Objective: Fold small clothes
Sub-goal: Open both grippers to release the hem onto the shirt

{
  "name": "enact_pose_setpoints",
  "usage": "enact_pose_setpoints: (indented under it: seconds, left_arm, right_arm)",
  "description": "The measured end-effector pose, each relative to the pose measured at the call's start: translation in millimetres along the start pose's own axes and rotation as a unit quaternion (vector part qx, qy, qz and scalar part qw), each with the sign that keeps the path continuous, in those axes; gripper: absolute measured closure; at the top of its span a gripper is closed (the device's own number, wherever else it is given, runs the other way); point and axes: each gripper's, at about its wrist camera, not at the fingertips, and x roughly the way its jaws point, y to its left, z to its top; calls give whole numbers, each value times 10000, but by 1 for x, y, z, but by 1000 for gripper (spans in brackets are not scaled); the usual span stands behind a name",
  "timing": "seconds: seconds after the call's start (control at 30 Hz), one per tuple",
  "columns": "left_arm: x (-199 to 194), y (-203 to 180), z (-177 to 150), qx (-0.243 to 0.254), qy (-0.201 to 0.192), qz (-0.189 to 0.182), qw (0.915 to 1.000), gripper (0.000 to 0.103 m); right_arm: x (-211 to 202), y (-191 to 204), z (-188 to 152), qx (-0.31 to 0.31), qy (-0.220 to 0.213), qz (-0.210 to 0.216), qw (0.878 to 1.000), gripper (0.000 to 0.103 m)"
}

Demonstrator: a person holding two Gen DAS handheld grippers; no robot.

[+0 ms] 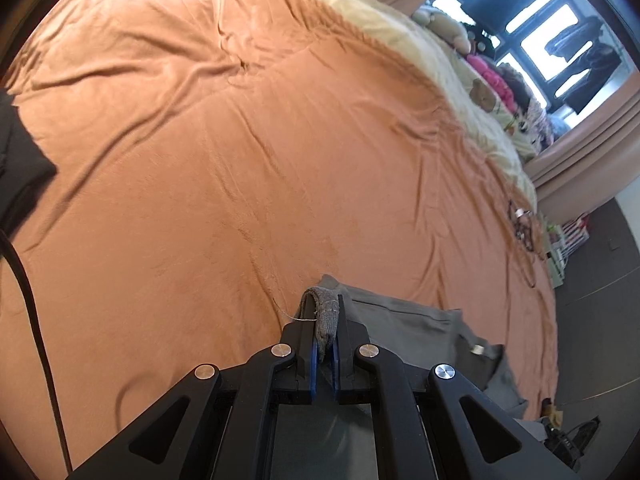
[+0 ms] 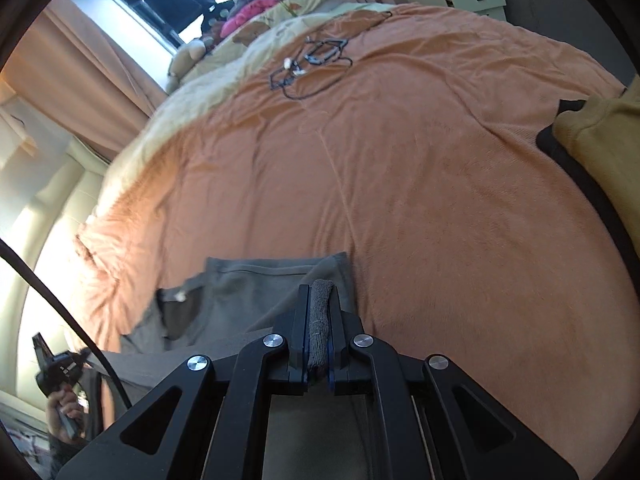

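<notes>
Folding barely under way: the left gripper (image 1: 325, 334) and right gripper (image 2: 320, 322) each pinch a ribbed hem of the grey garment (image 2: 248, 292), which trails below and between them over the orange blanket (image 2: 440, 200), no crease made.

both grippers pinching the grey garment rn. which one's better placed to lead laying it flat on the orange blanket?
Probably neither alone. The left gripper and right gripper are each shut on a knit edge of the grey garment, with open orange blanket ahead of both. Slight edge: right, whose view shows more cloth already spread.
</notes>
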Motion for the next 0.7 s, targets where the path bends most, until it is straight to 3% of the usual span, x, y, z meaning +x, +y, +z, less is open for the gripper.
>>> enact_pose_setpoints:
  seconds: [0.03, 0.1, 0.13, 0.17, 0.2, 0.23, 0.27, 0.33, 0.5, 0.7]
  left_arm:
    - [9, 0, 1, 1, 96, 19, 10000, 98]
    - [17, -2, 1, 107, 208, 83, 9997, 96]
    - [19, -3, 0, 203, 246, 128, 9994, 91]
    - [19, -6, 0, 270, 257, 138, 9992, 82]
    - [17, -8, -1, 368, 247, 145, 9989, 75]
    - [11, -11, -4, 504, 189, 157, 9984, 57]
    - [8, -12, -5, 613, 135, 200, 9978, 42]
    - [0, -15, -10, 870, 57, 347, 9956, 36]
    - [1, -20, -21, 1480, 504, 616, 9858, 35]
    - [18, -22, -48, 2307, 1035, 1202, 9600, 35]
  right_arm:
    - [4, 1, 1, -1, 42, -44, 10000, 99]
    - [8, 6, 3, -43, 62, -285, 9996, 88]
    - [6, 6, 5, -80, 24, -394, 9992, 67]
    - [0, 8, 6, -120, -52, -407, 9991, 33]
    - [-8, 9, 6, -167, -162, -360, 9991, 22]
    - [-15, 10, 6, -242, -263, -378, 9986, 18]
    - [-23, 13, 4, -390, -335, -461, 9976, 18]
    - [-33, 18, -1, -652, -292, -531, 9960, 18]
    - [-43, 27, -22, -1160, 79, -881, 9893, 18]
    - [-35, 38, -29, -1535, 581, -1132, 9799, 18]
